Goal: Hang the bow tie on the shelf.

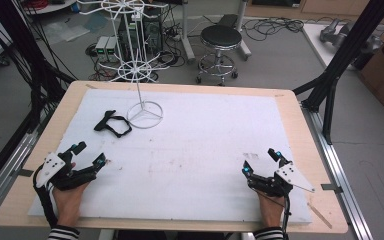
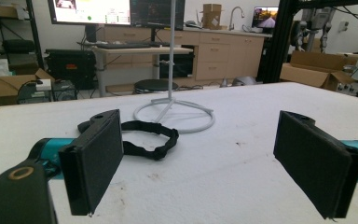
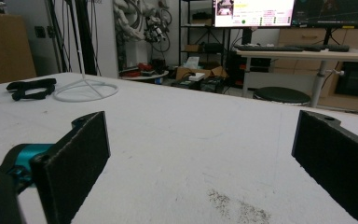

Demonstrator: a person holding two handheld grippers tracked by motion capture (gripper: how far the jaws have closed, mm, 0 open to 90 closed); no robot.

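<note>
A black strap (image 1: 112, 123) lies flat on the white sheet (image 1: 205, 150) that covers the bench (image 1: 300, 130), toward the far left of it. It is a narrow band bent into a loose, uneven loop, with a thicker, knotted-looking section along one side; in the left gripper view the strap (image 2: 150, 139) shows as a soft ring with a rumpled near edge. It rests just beside the round wire base of a white wire stand (image 1: 144, 114), on that base's left, close to it though whether the two touch cannot be told. The stand's thin pole rises from the ring to tiers of wire spokes above.

The left tool (image 1: 87, 155) sits at the near left of the sheet, held in a hand (image 1: 70, 197) that comes up from the bottom edge with a striped cuff at the wrist. It points forward and a little rightward, low over the sheet, roughly toward the strap but well apart from it. Its jaws stand wide apart with nothing between them.

The right tool (image 1: 262, 160) sits at the near right of the sheet, held the same way and angled forward and leftward. Its jaws are also spread wide and grip nothing; in the right gripper view only bare sheet lies between the pads (image 3: 72, 165), with the strap (image 3: 31, 88) far off at the left.
</note>
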